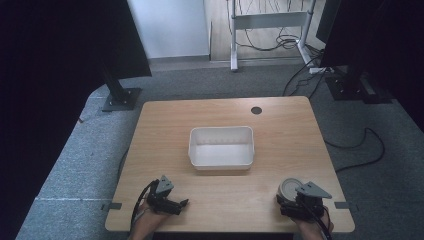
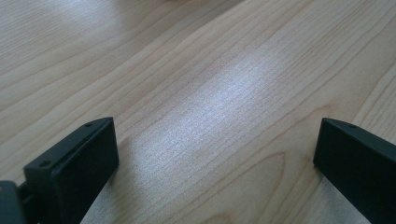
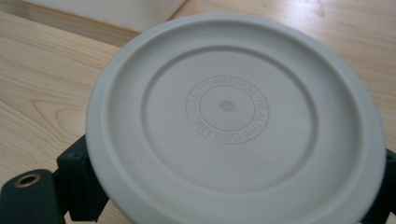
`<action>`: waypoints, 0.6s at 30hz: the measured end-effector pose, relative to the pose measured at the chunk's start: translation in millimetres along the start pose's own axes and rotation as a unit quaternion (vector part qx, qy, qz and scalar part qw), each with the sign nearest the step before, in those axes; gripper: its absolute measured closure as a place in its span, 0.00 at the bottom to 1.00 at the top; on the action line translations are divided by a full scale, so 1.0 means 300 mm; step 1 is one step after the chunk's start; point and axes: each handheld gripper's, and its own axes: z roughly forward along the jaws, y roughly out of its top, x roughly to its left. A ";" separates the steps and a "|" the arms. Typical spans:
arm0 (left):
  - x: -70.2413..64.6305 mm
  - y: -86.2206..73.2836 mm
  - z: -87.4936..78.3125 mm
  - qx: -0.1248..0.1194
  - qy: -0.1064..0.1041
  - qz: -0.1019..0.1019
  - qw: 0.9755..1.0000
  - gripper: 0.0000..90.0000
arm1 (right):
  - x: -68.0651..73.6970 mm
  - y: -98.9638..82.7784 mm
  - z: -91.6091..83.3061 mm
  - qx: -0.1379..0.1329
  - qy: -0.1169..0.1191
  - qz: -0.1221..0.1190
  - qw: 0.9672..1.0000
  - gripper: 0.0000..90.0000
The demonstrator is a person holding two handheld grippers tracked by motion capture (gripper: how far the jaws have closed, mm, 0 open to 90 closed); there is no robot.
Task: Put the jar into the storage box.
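Grey round lid (image 3: 236, 121), embossed with ringed lettering, sits between the jaws of the right gripper (image 1: 295, 197) at the lower right of the high view, near the front edge of the wooden table (image 1: 280, 125). In the right gripper view the jaws flank the lid's rim on both sides and appear closed against it. The left gripper (image 1: 176, 204) rests at the lower left of the high view, jaws spread wide with only bare wood between them. A white plastic bin (image 1: 221, 160) stands at the table's centre, well apart from both grippers.
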 end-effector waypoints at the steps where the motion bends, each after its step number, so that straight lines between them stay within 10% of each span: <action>1: 0.000 0.000 0.000 0.000 0.000 0.000 1.000 0.00 | 0.003 0.006 -0.001 -0.002 0.001 0.000 1.000 0.10; 18: 0.000 0.000 0.000 0.000 0.000 0.000 1.000 0.00 | 0.040 0.054 0.029 -0.004 0.021 -0.011 1.000 0.10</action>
